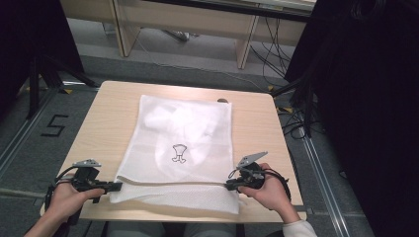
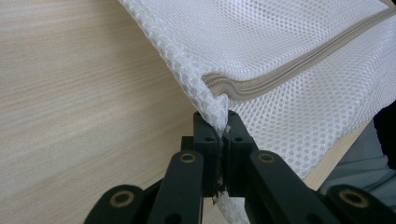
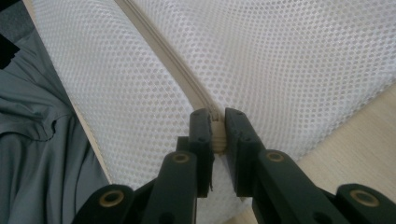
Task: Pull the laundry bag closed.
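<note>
— Hand positions?
— Both hands enter from the near edge. The left gripper (image 1: 116,186) points right along the light wooden table (image 1: 108,113); the right gripper (image 1: 230,184) points left, toward it.
— Jaw state, left?
— Pinched tight on the near left corner of the white mesh laundry bag (image 1: 183,143), just by the zipper's (image 2: 299,65) end.
— Right?
— Clamped on the beige zipper at the bag's near right side.
— Bag location?
— Flat at table centre, white contents inside, small dark printed mark (image 1: 179,153) facing up.
</note>
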Demonstrator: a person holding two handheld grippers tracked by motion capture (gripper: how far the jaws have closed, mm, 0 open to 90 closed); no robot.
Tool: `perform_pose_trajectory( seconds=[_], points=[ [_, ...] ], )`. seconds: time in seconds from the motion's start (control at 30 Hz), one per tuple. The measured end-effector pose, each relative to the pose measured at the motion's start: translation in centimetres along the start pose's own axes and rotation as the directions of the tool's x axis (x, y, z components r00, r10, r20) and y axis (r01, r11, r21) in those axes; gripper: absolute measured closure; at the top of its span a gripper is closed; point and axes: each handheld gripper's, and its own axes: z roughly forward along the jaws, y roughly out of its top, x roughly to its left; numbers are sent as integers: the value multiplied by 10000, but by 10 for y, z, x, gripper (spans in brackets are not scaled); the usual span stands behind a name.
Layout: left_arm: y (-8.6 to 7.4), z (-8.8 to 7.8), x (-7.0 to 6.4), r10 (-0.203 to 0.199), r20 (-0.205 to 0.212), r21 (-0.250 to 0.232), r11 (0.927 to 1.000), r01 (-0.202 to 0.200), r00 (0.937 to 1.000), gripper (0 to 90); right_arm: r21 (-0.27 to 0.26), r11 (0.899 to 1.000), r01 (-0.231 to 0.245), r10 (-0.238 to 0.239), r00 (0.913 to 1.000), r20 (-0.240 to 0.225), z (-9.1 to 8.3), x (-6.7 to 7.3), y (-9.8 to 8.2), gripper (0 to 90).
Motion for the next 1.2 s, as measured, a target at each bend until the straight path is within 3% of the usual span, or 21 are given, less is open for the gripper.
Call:
perform_pose_trajectory(
  seconds=[0.07, 0.17, 0.2, 0.37, 0.43, 0.5, 0.6, 0.67, 0.73, 0.9, 1.13, 1.2],
  points=[
    [0, 0, 0, 18, -26, 1, 10000, -18, 10000, 858, 75, 9998, -171, 171, 9999, 28, -1, 0, -1, 824],
    [0, 0, 0, 55, -79, 43, 10000, -54, 10000, 858, 35, 10000, 90, -90, 9999, -46, 0, -4, -4, 824],
    [0, 0, -1, 65, -124, 18, 10000, -64, 9999, 858, 150, 9991, -391, 390, 9992, 25, -1, -2, -5, 824],
    [0, 0, 0, -4, -50, 24, 10000, 4, 10000, 858, 109, 9996, -242, 241, 9996, 159, -3, -10, -10, 822],
    [-1, 2, -1, -52, -66, -182, 9998, 51, 10000, 858, 303, 9987, -412, 407, 9990, 166, -3, -11, -12, 822],
    [0, 0, 0, 42, 5, 44, 10000, -42, 10000, 858, 304, 9987, -401, 395, 9990, 219, -3, -12, -13, 822],
    [0, 0, 0, -21, -7, 38, 10000, 21, 10000, 858, 542, 9976, -430, 416, 9988, 274, -3, -12, -13, 822],
    [0, 0, 0, -5, -10, 50, 10000, 5, 10000, 858, 434, 9984, -349, 341, 9993, 184, -2, -12, -15, 822],
    [0, 0, 0, 7, -12, 48, 10000, -7, 10000, 857, 644, 9958, -649, 628, 9975, 332, -3, -9, -15, 822],
    [-1, 2, 0, -61, -60, -152, 9999, 60, 10000, 857, 767, 9961, -443, 422, 9987, 294, 0, -10, -17, 822],
    [-1, 4, 0, 92, -133, 346, 9994, -88, 9999, 847, 981, 9938, -529, 517, 9985, 153, 3, -10, -17, 816],
    [-3, 6, 0, 58, -158, 171, 9998, -55, 9999, 838, 1025, 9936, -473, 459, 9988, 157, 4, -10, -17, 812]
  ],
)
